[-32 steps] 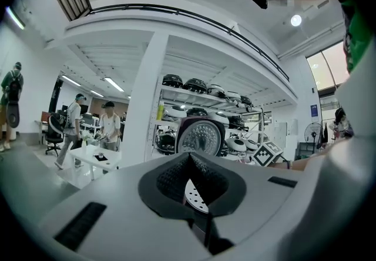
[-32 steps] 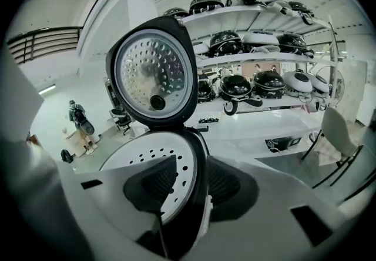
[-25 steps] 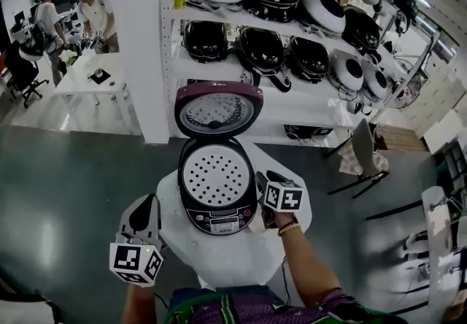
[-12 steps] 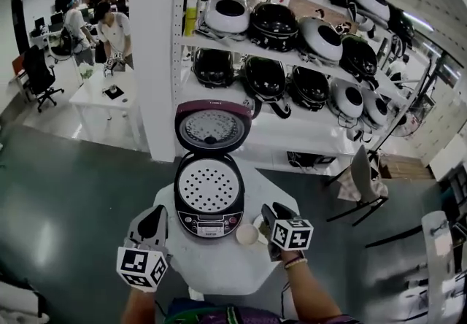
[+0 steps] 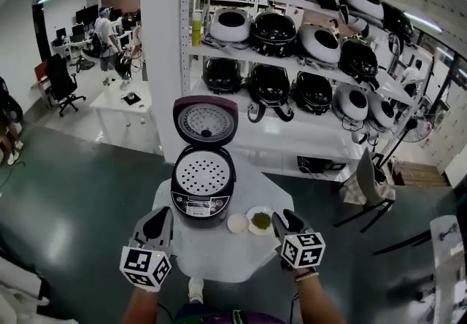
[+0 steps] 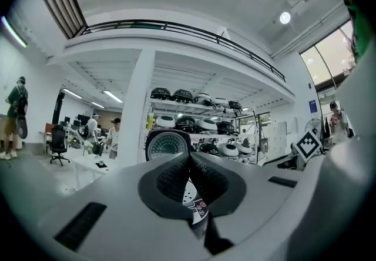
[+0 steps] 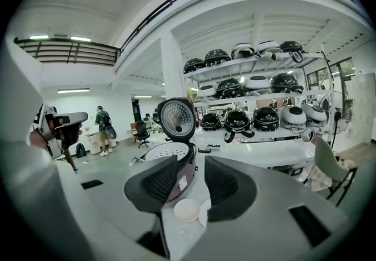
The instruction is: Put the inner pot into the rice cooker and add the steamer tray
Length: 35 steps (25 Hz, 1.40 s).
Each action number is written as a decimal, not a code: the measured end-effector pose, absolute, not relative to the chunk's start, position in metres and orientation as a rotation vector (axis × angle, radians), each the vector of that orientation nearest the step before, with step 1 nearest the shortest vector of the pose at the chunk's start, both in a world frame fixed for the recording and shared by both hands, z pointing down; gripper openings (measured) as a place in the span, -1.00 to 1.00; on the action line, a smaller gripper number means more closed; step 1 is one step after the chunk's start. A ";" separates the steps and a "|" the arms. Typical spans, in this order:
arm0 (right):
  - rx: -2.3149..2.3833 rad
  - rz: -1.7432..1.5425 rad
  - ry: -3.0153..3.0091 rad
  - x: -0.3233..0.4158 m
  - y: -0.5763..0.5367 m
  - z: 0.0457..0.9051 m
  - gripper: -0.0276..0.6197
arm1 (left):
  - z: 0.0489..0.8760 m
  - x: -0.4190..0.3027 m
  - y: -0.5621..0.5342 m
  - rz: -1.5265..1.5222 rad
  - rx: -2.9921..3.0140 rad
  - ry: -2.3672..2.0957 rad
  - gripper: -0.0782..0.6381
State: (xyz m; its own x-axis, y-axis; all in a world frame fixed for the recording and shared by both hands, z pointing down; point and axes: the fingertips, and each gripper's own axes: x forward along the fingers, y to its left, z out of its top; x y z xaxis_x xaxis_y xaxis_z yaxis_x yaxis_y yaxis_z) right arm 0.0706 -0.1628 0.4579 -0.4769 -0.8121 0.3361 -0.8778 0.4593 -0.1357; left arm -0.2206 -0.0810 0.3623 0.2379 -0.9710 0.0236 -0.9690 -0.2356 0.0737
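The left gripper's (image 6: pixel 189 163) fingers are clenched pad to pad with nothing between them. The right gripper's (image 7: pixel 191 186) fingers stand apart, released, gripping nothing.

In the head view the left gripper (image 5: pixel 156 225) hovers at the near-left edge of the table (image 5: pixel 219 260) and the right gripper (image 5: pixel 286 220) at its right edge. Both are clear of the cooker (image 5: pixel 202 195).

One cooker stands at the table's far edge with its lid (image 5: pixel 206 121) up and one steamer tray (image 5: pixel 202 173) seated in its mouth. The tray hides whatever lies under it, so the inner pot cannot be made out.

Two dishes lie between the cooker and the right gripper: a white dish (image 5: pixel 238 224) and a second dish (image 5: pixel 260 221) holding something green, too small to identify.

The right gripper view shows the white dish (image 7: pixel 188 210) whole, but a jaw cuts off the second. The left gripper view shows neither dish, only the lid (image 6: pixel 167 146) and a slice of the control panel (image 6: pixel 198 210).
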 end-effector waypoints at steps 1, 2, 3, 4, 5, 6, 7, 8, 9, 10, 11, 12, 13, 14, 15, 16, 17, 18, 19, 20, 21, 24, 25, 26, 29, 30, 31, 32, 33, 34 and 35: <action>1.458 0.412 -2.505 0.076 -0.154 0.451 -0.47 | 0.359 -0.214 -0.072 -0.038 2.413 -1.908 -0.72; 1.452 0.399 -2.526 0.080 -0.145 0.445 -0.47 | 0.355 -0.208 -0.063 -0.037 2.410 -1.923 -0.72; 1.445 0.390 -2.547 0.085 -0.135 0.439 -0.47 | 0.352 -0.203 -0.053 -0.037 2.405 -1.945 -0.72; 1.436 0.382 -2.568 0.089 -0.126 0.433 -0.48 | 0.349 -0.199 -0.044 -0.039 2.397 -1.973 -0.72; 1.427 0.370 -2.588 0.092 -0.117 0.428 -0.48 | 0.346 -0.196 -0.034 -0.044 2.388 -2.000 -0.72; 1.419 0.354 -2.606 0.095 -0.109 0.422 -0.49 | 0.343 -0.193 -0.025 -0.047 2.380 -2.018 -0.72; 1.415 0.337 -2.625 0.098 -0.102 0.415 -0.49 | 0.340 -0.190 -0.017 -0.048 2.376 -2.027 -0.72; 1.414 0.321 -2.644 0.101 -0.095 0.409 -0.48 | 0.339 -0.186 -0.009 -0.045 2.376 -2.031 -0.72; 1.415 0.307 -2.664 0.104 -0.088 0.403 -0.49 | 0.338 -0.182 -0.002 -0.038 2.379 -2.036 -0.72; 1.416 0.292 -2.685 0.107 -0.082 0.397 -0.49 | 0.337 -0.177 0.005 -0.030 2.382 -2.043 -0.72; 1.415 0.276 -2.705 0.109 -0.075 0.391 -0.49 | 0.335 -0.174 0.011 -0.027 2.385 -2.051 -0.72; 1.412 0.259 -2.727 0.110 -0.070 0.384 -0.51 | 0.333 -0.171 0.017 -0.028 2.387 -2.061 -0.72; 1.409 0.243 -2.748 0.112 -0.064 0.376 -0.52 | 0.329 -0.168 0.022 -0.034 2.390 -2.070 -0.72; 1.407 0.228 -2.768 0.113 -0.059 0.369 -0.53 | 0.325 -0.166 0.027 -0.040 2.393 -2.078 -0.72; 1.408 0.213 -2.786 0.115 -0.055 0.361 -0.54 | 0.321 -0.163 0.031 -0.045 2.396 -2.086 -0.72; 1.410 0.199 -2.802 0.117 -0.051 0.353 -0.55 | 0.318 -0.161 0.035 -0.050 2.397 -2.095 -0.72; 1.410 0.187 -2.817 0.119 -0.046 0.347 -0.56 | 0.314 -0.160 0.038 -0.056 2.398 -2.102 -0.72; 1.408 0.175 -2.830 0.120 -0.042 0.342 -0.57 | 0.312 -0.158 0.042 -0.064 2.398 -2.107 -0.72; 1.405 0.164 -2.841 0.121 -0.037 0.337 -0.58 | 0.309 -0.156 0.046 -0.072 2.398 -2.112 -0.72; 1.400 0.153 -2.852 0.122 -0.033 0.333 -0.59 | 0.306 -0.154 0.049 -0.080 2.398 -2.119 -0.72; 1.394 0.146 -2.864 0.123 -0.030 0.329 -0.61 | 0.303 -0.153 0.053 -0.087 2.399 -2.128 -0.72; 1.380 0.138 -2.887 0.125 -0.021 0.322 -0.67 | 0.295 -0.150 0.062 -0.112 2.396 -2.151 -0.72; 1.382 0.136 -2.887 0.125 -0.019 0.321 -0.69 | 0.294 -0.149 0.064 -0.117 2.394 -2.154 -0.72; 1.386 0.133 -2.885 0.126 -0.017 0.320 -0.73 | 0.294 -0.149 0.066 -0.118 2.394 -2.155 -0.72; 1.406 0.127 -2.876 0.131 -0.012 0.319 -0.83 | 0.295 -0.146 0.069 -0.113 2.404 -2.148 -0.72; 1.414 0.126 -2.874 0.133 -0.011 0.318 -0.87 | 0.296 -0.145 0.069 -0.111 2.408 -2.144 -0.72; 1.419 0.125 -2.873 0.135 -0.011 0.318 -0.89 | 0.296 -0.143 0.069 -0.112 2.411 -2.140 -0.72; 1.423 0.124 -2.873 0.136 -0.010 0.318 -0.89 | 0.297 -0.142 0.069 -0.115 2.413 -2.137 -0.72; 1.424 0.123 -2.872 0.137 -0.010 0.319 -0.89 | 0.297 -0.141 0.069 -0.119 2.413 -2.135 -0.72; 1.426 0.120 -2.872 0.138 -0.010 0.319 -0.90 | 0.298 -0.140 0.070 -0.124 2.413 -2.134 -0.72; 1.429 0.115 -2.871 0.139 -0.009 0.319 -0.90 | 0.298 -0.140 0.070 -0.131 2.413 -2.132 -0.72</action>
State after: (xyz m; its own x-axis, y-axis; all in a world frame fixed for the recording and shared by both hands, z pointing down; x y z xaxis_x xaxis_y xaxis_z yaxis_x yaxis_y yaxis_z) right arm 0.1394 -0.0095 0.3191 -0.6017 -0.7982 -0.0286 -0.7934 0.6014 -0.0943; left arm -0.1398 0.0702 0.2981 0.1231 -0.9858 -0.1144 -0.9924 -0.1231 -0.0067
